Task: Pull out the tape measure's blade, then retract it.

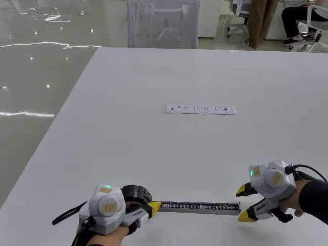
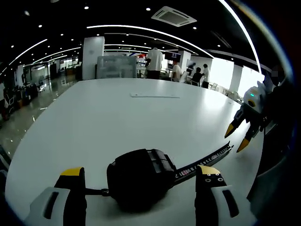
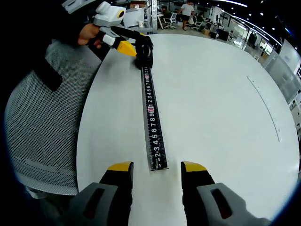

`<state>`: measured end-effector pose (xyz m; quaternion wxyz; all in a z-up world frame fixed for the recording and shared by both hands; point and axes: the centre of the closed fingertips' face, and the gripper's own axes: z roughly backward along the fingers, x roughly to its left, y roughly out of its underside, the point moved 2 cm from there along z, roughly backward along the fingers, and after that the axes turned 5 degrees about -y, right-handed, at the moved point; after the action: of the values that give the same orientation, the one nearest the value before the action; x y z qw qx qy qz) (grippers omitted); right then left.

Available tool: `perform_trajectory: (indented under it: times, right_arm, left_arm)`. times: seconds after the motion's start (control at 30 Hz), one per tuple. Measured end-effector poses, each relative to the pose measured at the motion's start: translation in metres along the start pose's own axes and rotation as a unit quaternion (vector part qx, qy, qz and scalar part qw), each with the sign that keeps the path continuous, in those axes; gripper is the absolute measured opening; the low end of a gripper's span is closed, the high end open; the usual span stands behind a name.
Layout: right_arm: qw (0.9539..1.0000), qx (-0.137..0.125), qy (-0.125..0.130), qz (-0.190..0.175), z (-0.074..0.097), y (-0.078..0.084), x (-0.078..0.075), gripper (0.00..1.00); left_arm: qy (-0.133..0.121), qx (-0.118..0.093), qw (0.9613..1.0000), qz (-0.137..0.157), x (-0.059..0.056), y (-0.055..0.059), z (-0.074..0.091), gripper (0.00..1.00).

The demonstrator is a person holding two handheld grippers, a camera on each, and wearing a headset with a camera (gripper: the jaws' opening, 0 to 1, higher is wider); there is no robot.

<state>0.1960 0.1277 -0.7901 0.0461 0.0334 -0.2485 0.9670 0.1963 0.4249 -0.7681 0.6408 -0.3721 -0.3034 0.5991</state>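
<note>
The black tape measure case (image 1: pixel 136 194) lies on the white table (image 1: pixel 169 148) near its front edge, and its blade (image 1: pixel 200 206) runs out flat to the right. My left gripper (image 1: pixel 146 201) is open, with the case (image 2: pixel 141 176) between its jaws and a small gap on each side. The blade (image 2: pixel 204 161) passes by the right jaw. My right gripper (image 1: pixel 243 203) is open at the blade's free end. That end (image 3: pixel 158 162) rests on the table between the two yellow fingertips, touching neither. The case (image 3: pixel 144 51) sits at the blade's far end in the right gripper view.
A white power strip (image 1: pixel 201 109) lies flat in the table's middle. A mesh chair (image 1: pixel 163 23) stands at the far edge. The case's black wrist strap (image 1: pixel 66 215) trails off to the left. People sit at desks far behind.
</note>
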Motion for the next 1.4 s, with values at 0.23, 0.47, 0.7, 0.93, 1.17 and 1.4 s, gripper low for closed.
perform_trajectory:
  times: [0.23,0.47,0.7,0.93,1.17,1.4]
  right_arm:
    - [0.9997,0.018,-0.012,0.008,-0.006,0.006,0.0,0.3]
    - [0.9995,0.026,-0.016,0.009,-0.01,0.006,0.0,0.15]
    - [0.999,0.036,-0.021,0.017,-0.017,0.008,0.001,0.13]
    - [0.9987,0.044,-0.014,0.021,-0.017,0.008,0.001,0.13]
    - [0.9984,0.055,-0.008,0.014,-0.017,0.008,0.0,0.12]
    - [0.9989,0.047,-0.005,-0.003,-0.016,0.008,0.0,0.12]
  left_arm:
    - [0.006,-0.013,0.9999,0.0,-0.006,-0.002,-0.003,0.94]
    - [0.005,-0.01,0.9999,0.005,-0.006,0.001,-0.004,0.91]
    - [-0.003,-0.014,0.9999,0.007,-0.003,-0.002,-0.006,0.89]
    - [-0.015,-0.005,0.9991,0.038,-0.001,-0.002,-0.012,0.81]
    - [-0.024,0.016,0.9986,0.044,-0.003,-0.001,-0.012,0.65]
    - [-0.041,0.032,0.9983,0.027,-0.003,0.004,-0.01,0.62]
